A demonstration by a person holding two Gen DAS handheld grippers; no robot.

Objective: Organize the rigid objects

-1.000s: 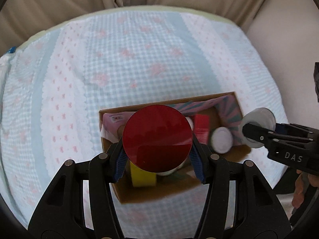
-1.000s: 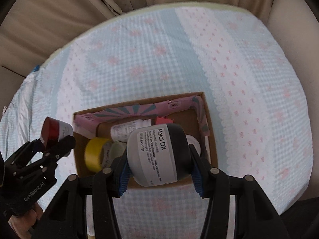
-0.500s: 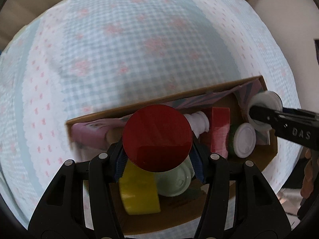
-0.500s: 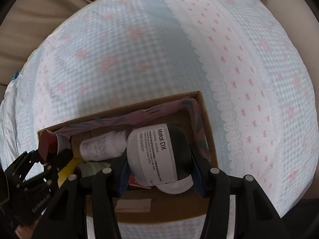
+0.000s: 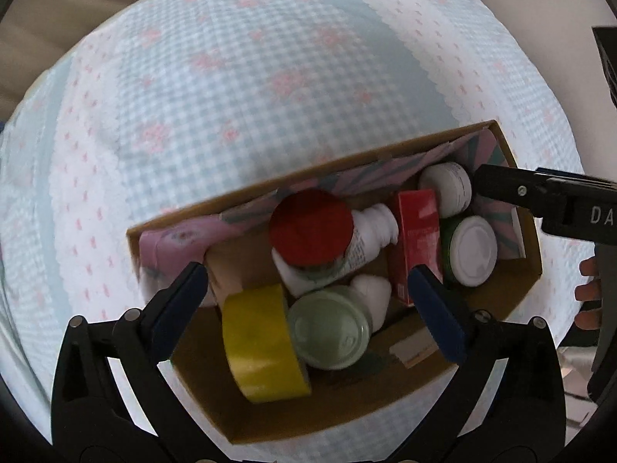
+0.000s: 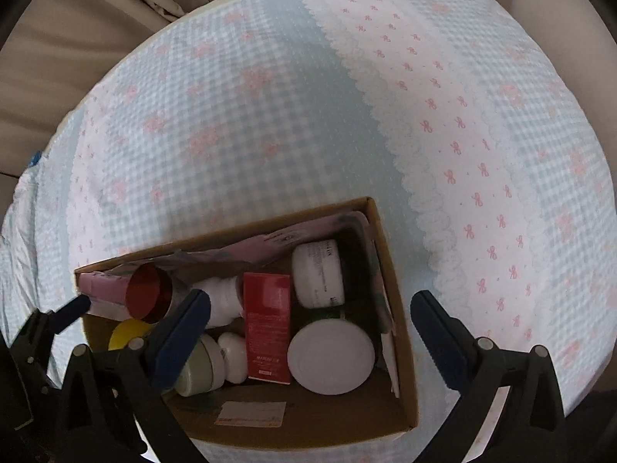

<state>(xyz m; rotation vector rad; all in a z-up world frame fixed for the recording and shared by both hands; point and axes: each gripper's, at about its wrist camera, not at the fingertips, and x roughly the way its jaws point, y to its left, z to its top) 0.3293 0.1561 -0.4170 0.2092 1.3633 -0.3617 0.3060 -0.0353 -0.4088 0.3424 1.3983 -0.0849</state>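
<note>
Both jaws opening wide, nothing between pads: left gripper (image 5: 308, 297), right gripper (image 6: 310, 332). Red-lidded jar (image 5: 311, 227) and white jar (image 6: 318, 274) lie in cardboard box (image 5: 385, 424). Jars likely stiff, light, slippery; grip across the body.

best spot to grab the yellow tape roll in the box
Come from above and pinch the yellow tape roll across its two flat faces. It stands on edge in the cardboard box, its curved band facing up, with the pale green lid close on one side.

Yellow tape roll (image 6: 127, 332): mostly hidden behind left finger.
Box label (image 6: 250, 413): print too blurred to read.
Pale green jar (image 6: 200, 370): partly hidden.
</note>
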